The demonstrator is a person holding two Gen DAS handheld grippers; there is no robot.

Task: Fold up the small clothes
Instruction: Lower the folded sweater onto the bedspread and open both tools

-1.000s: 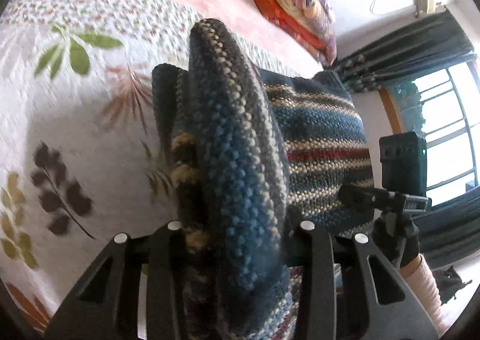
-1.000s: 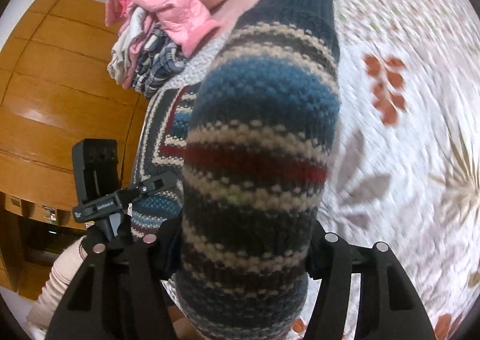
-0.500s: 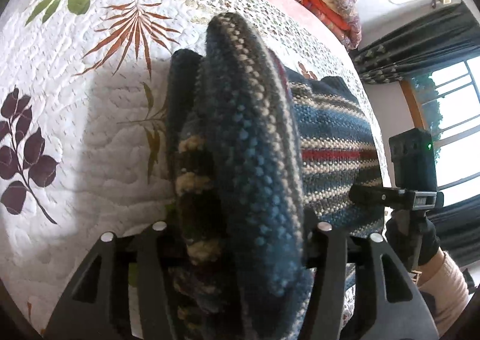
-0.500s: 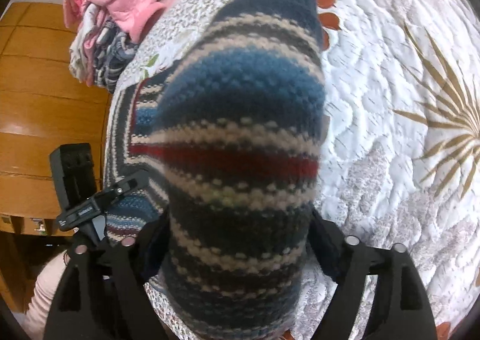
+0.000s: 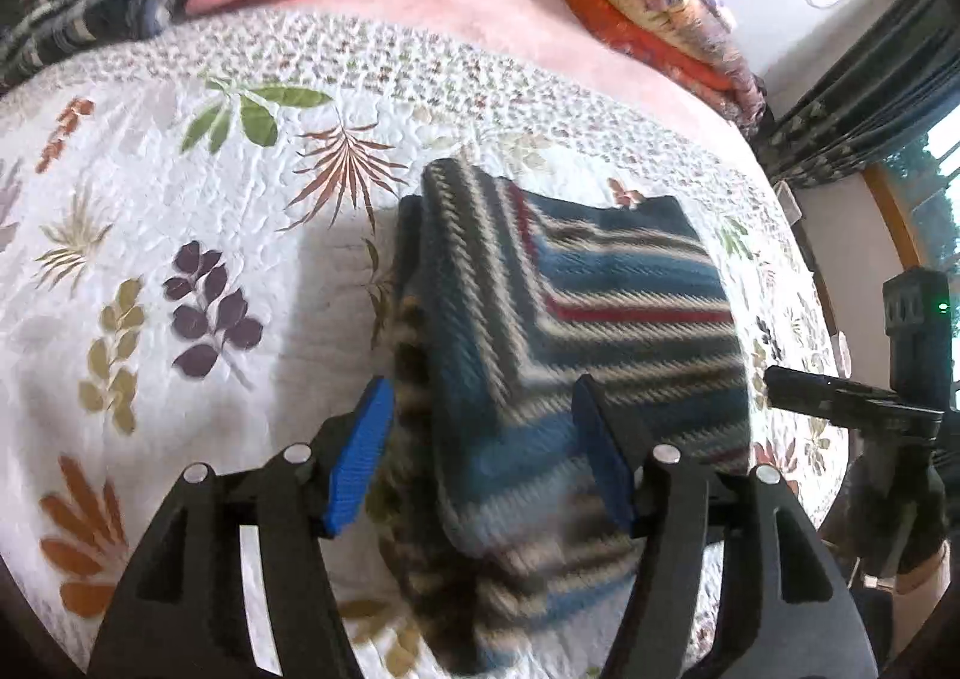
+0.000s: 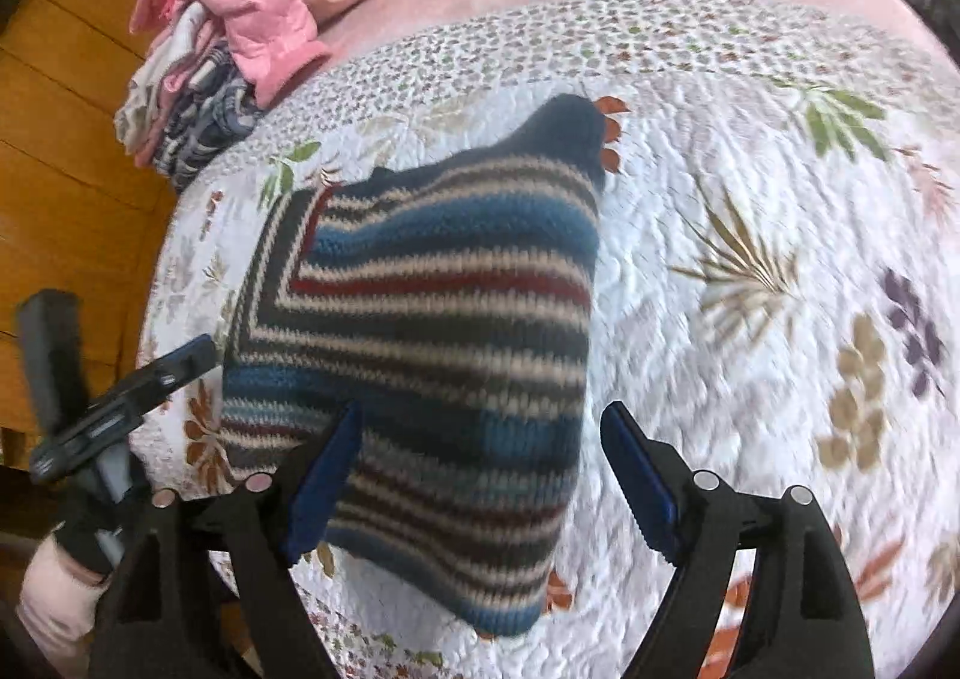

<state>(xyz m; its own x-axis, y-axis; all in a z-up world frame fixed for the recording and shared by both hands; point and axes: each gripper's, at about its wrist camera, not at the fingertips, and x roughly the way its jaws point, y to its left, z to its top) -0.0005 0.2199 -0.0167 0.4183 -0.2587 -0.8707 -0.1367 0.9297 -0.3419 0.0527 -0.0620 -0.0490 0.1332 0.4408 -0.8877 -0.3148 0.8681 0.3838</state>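
Sweater (image 5: 576, 319), striped, seemingly folded square

Both grippers no longer clamp the striped knit sweater (image 5: 576, 331). The left gripper (image 5: 480, 463) now has its blue pads spread wide on either side of the folded edge, where a second ago they pinched a raised bunch of knit. The right gripper (image 6: 480, 469) is likewise parted. The sweater, previously lifted close to both cameras, now lies folded on the floral quilt (image 5: 180, 259).
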